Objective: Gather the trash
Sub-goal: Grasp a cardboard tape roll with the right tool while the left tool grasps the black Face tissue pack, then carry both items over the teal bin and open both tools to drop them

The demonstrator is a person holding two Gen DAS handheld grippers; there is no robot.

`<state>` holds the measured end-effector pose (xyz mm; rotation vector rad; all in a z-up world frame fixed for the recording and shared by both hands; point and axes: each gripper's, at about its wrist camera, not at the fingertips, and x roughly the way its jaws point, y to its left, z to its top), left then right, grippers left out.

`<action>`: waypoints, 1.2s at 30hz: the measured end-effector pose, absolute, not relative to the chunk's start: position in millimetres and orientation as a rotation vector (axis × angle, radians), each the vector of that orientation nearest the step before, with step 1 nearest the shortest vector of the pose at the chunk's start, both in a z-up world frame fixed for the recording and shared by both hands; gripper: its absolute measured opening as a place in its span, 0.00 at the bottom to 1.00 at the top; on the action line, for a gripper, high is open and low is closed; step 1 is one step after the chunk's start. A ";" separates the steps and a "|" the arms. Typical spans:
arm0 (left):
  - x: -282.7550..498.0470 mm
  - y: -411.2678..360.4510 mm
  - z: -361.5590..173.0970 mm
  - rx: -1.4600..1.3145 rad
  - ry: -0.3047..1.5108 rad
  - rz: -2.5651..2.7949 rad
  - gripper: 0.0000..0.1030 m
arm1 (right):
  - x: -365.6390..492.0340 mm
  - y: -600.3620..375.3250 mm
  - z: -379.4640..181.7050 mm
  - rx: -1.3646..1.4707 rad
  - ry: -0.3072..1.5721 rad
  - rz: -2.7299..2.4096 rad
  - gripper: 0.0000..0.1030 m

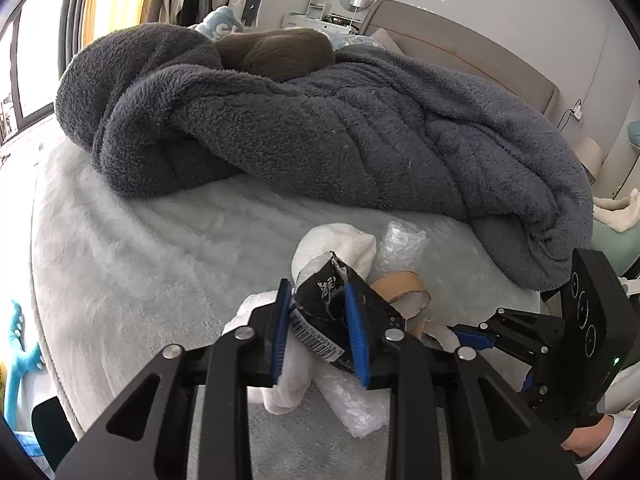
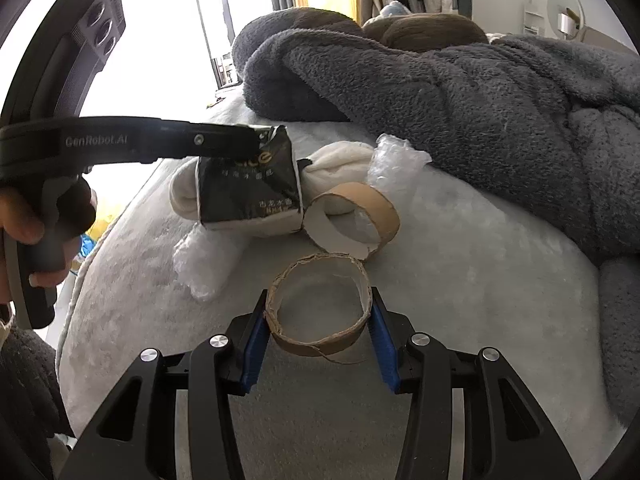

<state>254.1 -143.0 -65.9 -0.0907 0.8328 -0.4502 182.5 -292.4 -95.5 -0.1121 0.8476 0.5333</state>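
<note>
My left gripper (image 1: 318,308) is shut on a crumpled black tissue packet (image 1: 320,312) with a barcode, held just above the pale bed cover; the packet also shows in the right wrist view (image 2: 248,184). My right gripper (image 2: 318,314) is shut on a torn cardboard tape ring (image 2: 320,308), its blue pads against the ring's two sides. A second cardboard ring (image 2: 352,216) lies just beyond it. A white sock (image 2: 340,164) and bubble wrap (image 2: 396,160) lie behind. More bubble wrap (image 1: 352,404) lies under the left gripper.
A bunched dark grey fleece blanket (image 1: 320,120) covers the back and right of the bed. A brown plush (image 1: 276,52) sits on it. The pale bed cover (image 1: 140,248) drops off at the left edge. A window (image 2: 160,40) stands to the left.
</note>
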 end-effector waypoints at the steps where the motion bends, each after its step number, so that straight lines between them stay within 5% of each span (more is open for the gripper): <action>1: 253.2 -142.9 -65.1 -0.092 0.827 -0.448 0.23 | 182.5 -292.9 -94.4 -0.107 0.848 0.532 0.46; 11: 236.9 -132.8 -45.3 -0.117 0.747 -0.448 0.14 | 176.5 -291.4 -78.5 -0.089 0.803 0.506 0.46; 36: 177.7 -58.8 -12.4 -0.107 0.670 -0.353 0.13 | 153.4 -248.1 -51.7 -0.046 0.727 0.508 0.46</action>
